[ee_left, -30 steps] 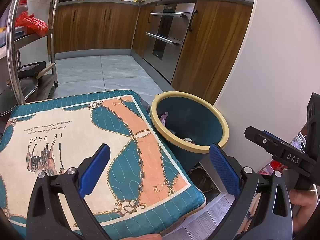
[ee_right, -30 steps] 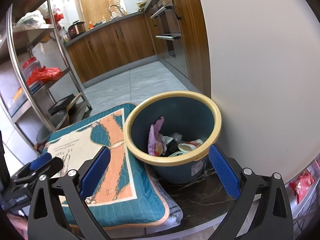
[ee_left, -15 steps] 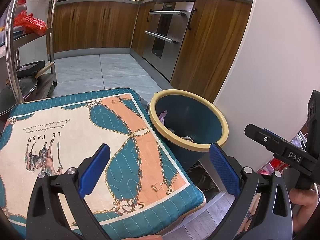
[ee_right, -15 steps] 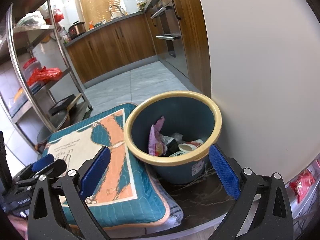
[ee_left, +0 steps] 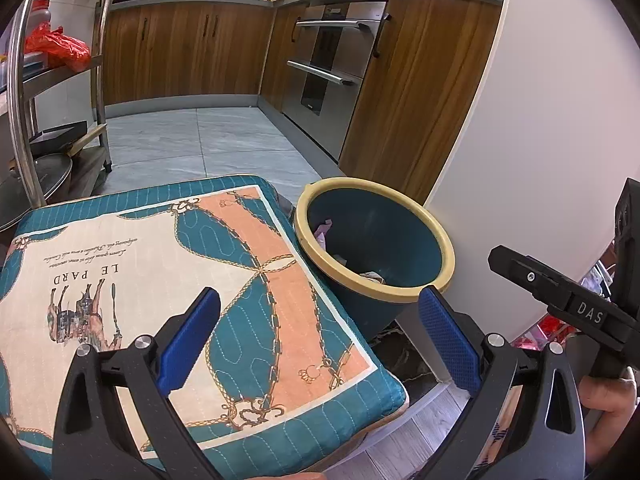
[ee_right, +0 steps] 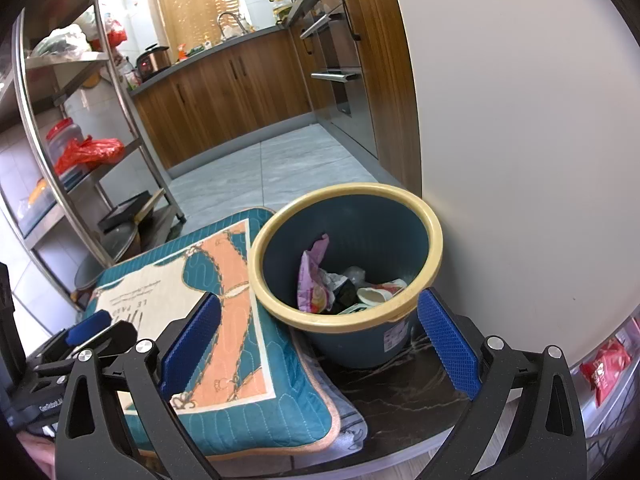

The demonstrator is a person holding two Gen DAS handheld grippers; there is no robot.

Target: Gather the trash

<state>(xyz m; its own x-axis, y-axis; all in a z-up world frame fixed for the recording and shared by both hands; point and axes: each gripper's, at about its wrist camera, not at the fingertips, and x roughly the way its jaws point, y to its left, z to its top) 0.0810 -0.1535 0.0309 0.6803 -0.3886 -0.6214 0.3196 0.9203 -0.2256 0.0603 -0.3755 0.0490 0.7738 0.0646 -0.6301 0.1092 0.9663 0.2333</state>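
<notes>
I have both claws spread wide and carrying nothing: the left gripper (ee_left: 318, 334) hangs at lower centre over the patterned cushion (ee_left: 168, 280), the right gripper (ee_right: 318, 334) in front of the trash bin (ee_right: 400, 336). The bin stands right of centre, pressed beside the cushion and near the white wall, with wrappers (ee_right: 316, 280) lying in its bottom. A red packet (ee_right: 606, 366) lies at lower right, probably my next pickup.

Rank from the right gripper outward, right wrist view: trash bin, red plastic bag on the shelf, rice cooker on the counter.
From the right gripper:
1. trash bin, just ahead, centre.
2. red plastic bag, on the shelf, left.
3. rice cooker, on the back counter, far left of centre.
</notes>
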